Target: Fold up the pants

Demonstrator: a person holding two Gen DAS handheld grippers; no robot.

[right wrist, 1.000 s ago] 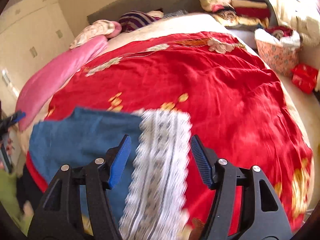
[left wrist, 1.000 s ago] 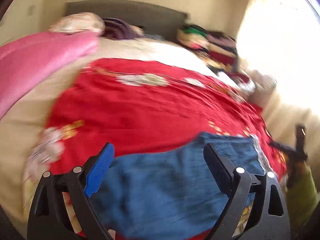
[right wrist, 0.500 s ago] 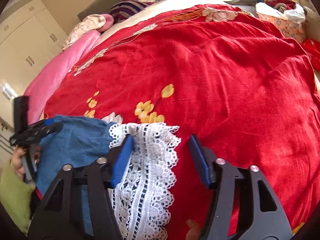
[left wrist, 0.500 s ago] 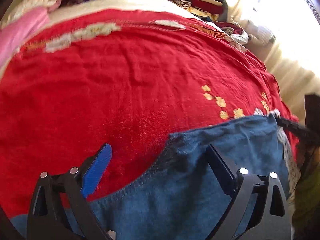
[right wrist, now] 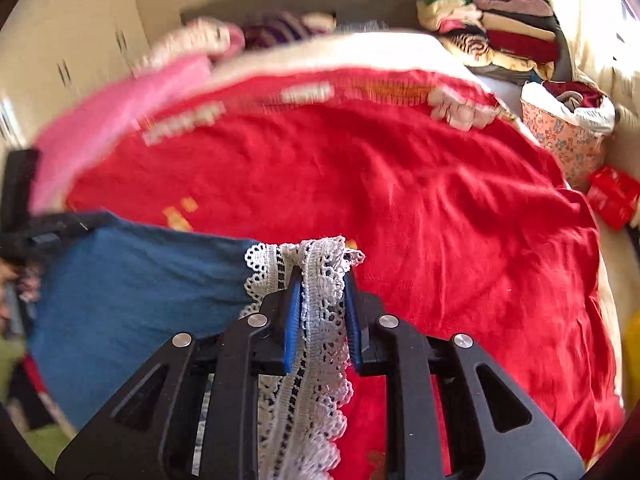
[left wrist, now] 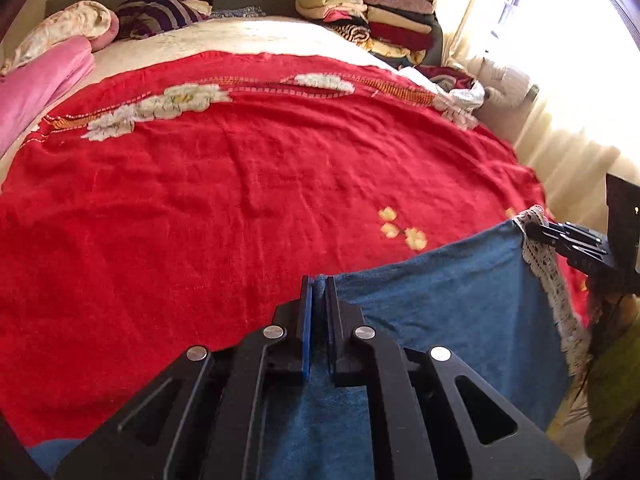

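Both claws were spread half a second ago; now my left claw is clenched on the pants top edge and my right claw grips the lace trim. The pants hang over the red bedspread, ready to lay flat.

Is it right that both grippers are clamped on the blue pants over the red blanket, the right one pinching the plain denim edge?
Not quite. The right gripper is shut on the white lace trim of the blue pants, not plain denim; the right wrist view shows it. The left gripper is the one on the denim edge, over the red blanket.
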